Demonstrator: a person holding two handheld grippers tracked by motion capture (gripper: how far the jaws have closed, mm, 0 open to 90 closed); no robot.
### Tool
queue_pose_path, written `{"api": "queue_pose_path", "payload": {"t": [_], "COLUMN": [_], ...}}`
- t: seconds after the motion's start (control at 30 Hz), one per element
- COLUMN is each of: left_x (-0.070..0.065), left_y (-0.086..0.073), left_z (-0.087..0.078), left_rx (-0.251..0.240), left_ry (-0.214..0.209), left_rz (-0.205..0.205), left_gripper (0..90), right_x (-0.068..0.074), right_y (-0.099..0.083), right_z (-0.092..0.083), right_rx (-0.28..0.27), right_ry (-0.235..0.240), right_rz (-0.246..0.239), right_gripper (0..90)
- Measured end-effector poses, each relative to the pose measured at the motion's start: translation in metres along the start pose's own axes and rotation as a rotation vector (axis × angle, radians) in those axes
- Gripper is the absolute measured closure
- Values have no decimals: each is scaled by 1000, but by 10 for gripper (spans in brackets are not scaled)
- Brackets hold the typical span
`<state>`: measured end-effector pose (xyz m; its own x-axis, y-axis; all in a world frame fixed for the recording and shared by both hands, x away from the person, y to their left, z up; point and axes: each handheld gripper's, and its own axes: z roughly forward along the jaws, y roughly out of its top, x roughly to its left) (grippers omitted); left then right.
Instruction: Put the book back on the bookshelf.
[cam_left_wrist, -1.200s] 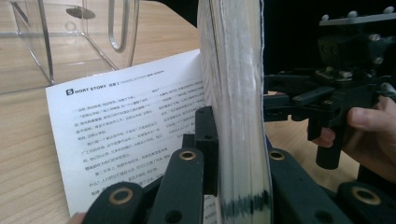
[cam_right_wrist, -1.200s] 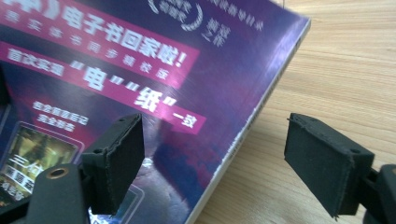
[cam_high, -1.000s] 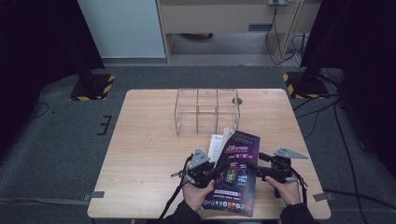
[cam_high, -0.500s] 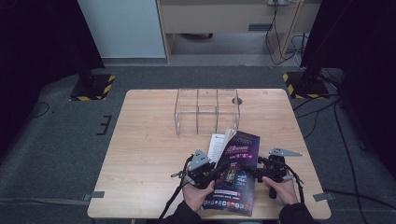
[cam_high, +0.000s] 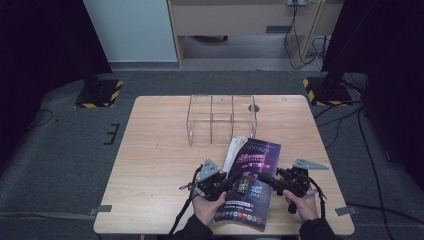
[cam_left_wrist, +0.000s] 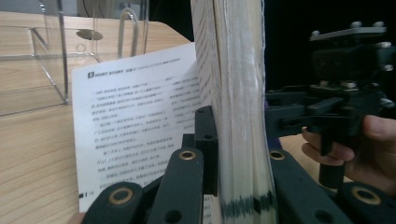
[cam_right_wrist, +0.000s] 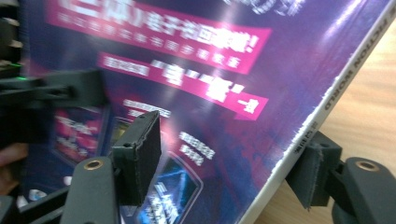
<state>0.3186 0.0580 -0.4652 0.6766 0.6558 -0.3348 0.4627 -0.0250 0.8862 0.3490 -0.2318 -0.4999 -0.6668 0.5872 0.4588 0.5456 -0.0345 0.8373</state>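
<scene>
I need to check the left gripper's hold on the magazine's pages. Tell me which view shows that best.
The left gripper view: the left gripper has its jaws clamped on the magazine page block, seen edge-on, one printed page fanned aside. The high view shows the whole magazine small between both hands. The right gripper view shows its purple cover and spine.

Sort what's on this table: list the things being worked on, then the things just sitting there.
In hand:
- magazine, purple cover, loose pages fanned at its left edge
- left gripper, shut on the magazine's page block
- right gripper, jaws just been closing around the spine edge, not yet pressing

Just sitting there:
- clear plastic organizer, behind the magazine
- table
</scene>
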Motion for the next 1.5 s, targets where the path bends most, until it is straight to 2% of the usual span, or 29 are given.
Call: {"api": "queue_pose_path", "payload": {"t": [0.13, 0.2, 0.27, 0.33, 0.43, 0.63, 0.73, 0.9, 1.1, 1.27, 1.5], "left_x": [1, 1, -1, 0, 1, 2, 3, 7, 11, 15, 19], "left_y": [-2, -2, -1, -2, -2, -1, -1, 0, 1, 2, 1], "left_z": [1, 2, 2, 2, 1, 5, 6, 8, 9, 6, 2], "left_rx": [2, 2, 5, 3, 4, 27, 42, 73, 98, 108, 96], "left_ry": [6, -2, 9, 9, 12, 56, 78, 100, 114, 107, 108], "left_rz": [0, 1, 14, 12, 9, 36, 46, 60, 80, 76, 66], "left_gripper": [834, 834, 834, 834, 834, 833, 832, 825, 804, 778, 697], "right_x": [5, 6, 8, 10, 9, 11, 14, 20, 26, 31, 37], "right_y": [1, 0, 0, 0, 2, 5, 8, 12, 15, 19, 25], "right_z": [4, 6, 9, 11, 7, 4, 2, 2, 3, 2, 0], "right_rx": [4, 17, 37, 44, 59, 84, 83, 92, 100, 97, 72], "right_ry": [5, 6, -6, -32, -81, -106, -108, -129, -132, -131, -110], "right_rz": [-24, -24, -33, -46, -44, -61, -51, -71, -84, -80, -65], "right_gripper": [326, 345, 352, 409, 552, 632, 687, 704, 722, 745, 791]}}
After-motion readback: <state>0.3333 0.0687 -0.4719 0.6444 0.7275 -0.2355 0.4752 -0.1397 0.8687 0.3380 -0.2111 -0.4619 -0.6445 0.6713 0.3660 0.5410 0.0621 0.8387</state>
